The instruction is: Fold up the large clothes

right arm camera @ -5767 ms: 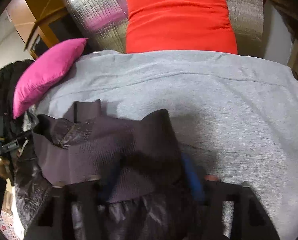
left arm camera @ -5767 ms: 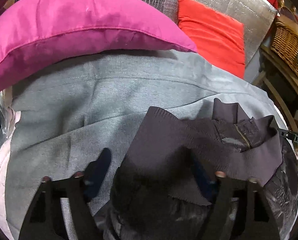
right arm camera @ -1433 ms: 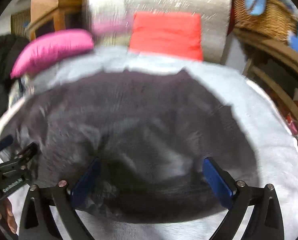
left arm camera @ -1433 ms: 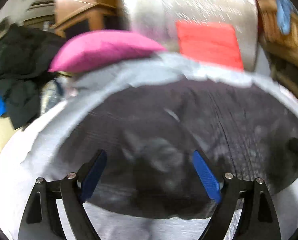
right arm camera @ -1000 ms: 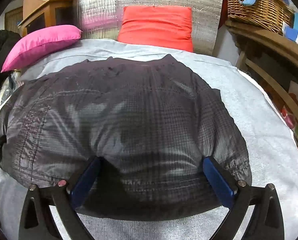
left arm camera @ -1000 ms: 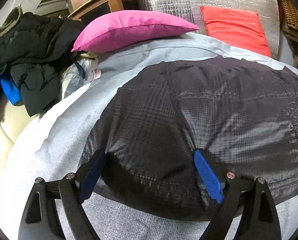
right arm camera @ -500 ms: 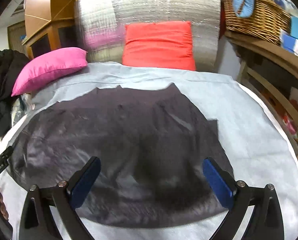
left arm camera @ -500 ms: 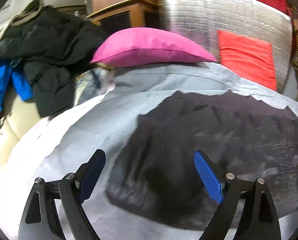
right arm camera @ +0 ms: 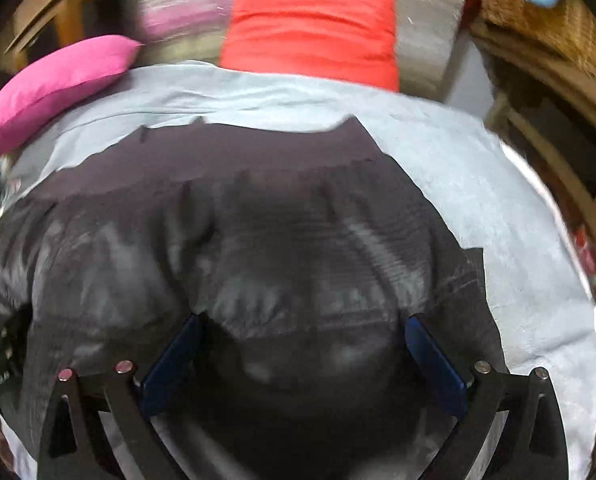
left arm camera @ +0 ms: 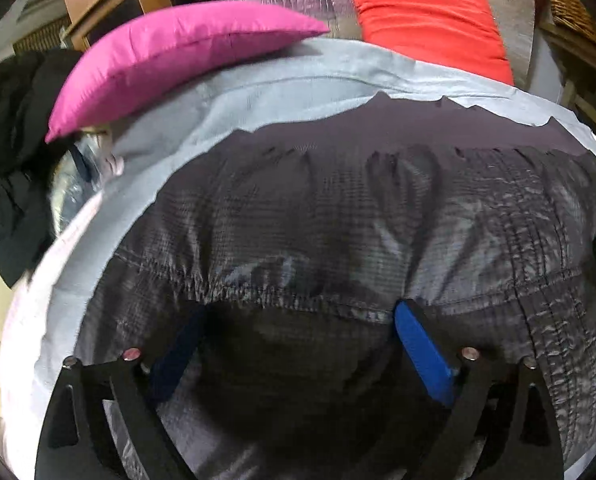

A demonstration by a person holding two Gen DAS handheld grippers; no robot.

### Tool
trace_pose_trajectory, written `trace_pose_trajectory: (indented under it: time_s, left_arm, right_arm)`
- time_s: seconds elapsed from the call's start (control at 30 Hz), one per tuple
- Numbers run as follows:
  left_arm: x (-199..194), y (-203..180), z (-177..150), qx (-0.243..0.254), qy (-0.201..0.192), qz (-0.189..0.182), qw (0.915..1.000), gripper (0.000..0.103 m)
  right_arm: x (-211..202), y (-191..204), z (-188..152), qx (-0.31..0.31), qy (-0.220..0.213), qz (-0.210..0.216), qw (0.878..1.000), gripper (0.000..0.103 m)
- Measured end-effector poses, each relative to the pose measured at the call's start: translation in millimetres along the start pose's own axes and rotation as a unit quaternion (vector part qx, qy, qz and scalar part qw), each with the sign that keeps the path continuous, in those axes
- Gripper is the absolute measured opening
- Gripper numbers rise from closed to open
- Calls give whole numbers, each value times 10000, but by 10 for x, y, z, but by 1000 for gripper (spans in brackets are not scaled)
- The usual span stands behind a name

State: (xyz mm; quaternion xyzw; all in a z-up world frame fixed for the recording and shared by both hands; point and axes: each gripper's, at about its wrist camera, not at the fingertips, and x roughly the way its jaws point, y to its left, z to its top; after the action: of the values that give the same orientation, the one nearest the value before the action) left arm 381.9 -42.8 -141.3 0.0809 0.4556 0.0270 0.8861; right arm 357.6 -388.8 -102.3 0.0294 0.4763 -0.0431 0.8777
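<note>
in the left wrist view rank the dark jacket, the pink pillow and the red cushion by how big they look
1. Dark quilted jacket, by far the largest.
2. Pink satin pillow.
3. Red square cushion, farther from the camera, so it may only look smaller than the pillow.

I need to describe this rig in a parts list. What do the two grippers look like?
Both match. The left gripper and right gripper each have two black, cut-out fingers with silver bolt heads and flat blue pads on the inner faces. No cables or sleeves show.
</note>
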Motion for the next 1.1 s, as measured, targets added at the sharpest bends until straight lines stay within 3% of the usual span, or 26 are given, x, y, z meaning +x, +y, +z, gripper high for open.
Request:
trace_pose_trajectory:
  time_s: [0.17, 0.3, 0.37, 0.47, 0.57, 0.63, 0.77, 0.83, 1.0, 1.1]
  left_arm:
    - [-31, 75, 24, -166, 105, -203, 9996, 100]
    - [-442, 191, 84, -219, -795, -162, 9965, 100]
    - [-489, 170, 181, -116, -960, -56, 9953, 100]
    - [-303, 116, 319, -29, -712, 42, 9974, 100]
    - [7, 111, 383, 26, -263, 341, 9991, 100]
    - [251, 236, 415, -283, 161, 232, 9992, 100]
    - [474, 454, 389, -783, 451, 76, 9959, 100]
    - [544, 498, 366, -872, 497, -37, 9949, 101]
    - [509, 548, 323, -976, 388, -110, 9944, 102]
    - [270, 703, 282, -1023, 28, -57, 9947, 101]
  right_arm:
    - [13, -53, 46, 150, 80, 73, 9998, 103]
    - [-333, -33, 129, 178, -438, 166, 9987, 102]
    - [-449, 66, 203, 29, -568, 359, 9977, 102]
    - [-420, 290, 345, -374, -518, 496, 9967, 102]
    - [-138, 404, 484, -571, -172, 554, 9967, 102]
    - [66, 404, 574, -578, 63, 516, 9970, 102]
    - [401, 119, 737, -148, 398, 99, 9990, 102]
    - [519, -82, 784, 151, 499, 165, 9985, 102]
    - [529, -151, 826, 157, 470, 162, 9986, 102]
    - [220, -272, 729, 391, 28, 214, 9990, 102]
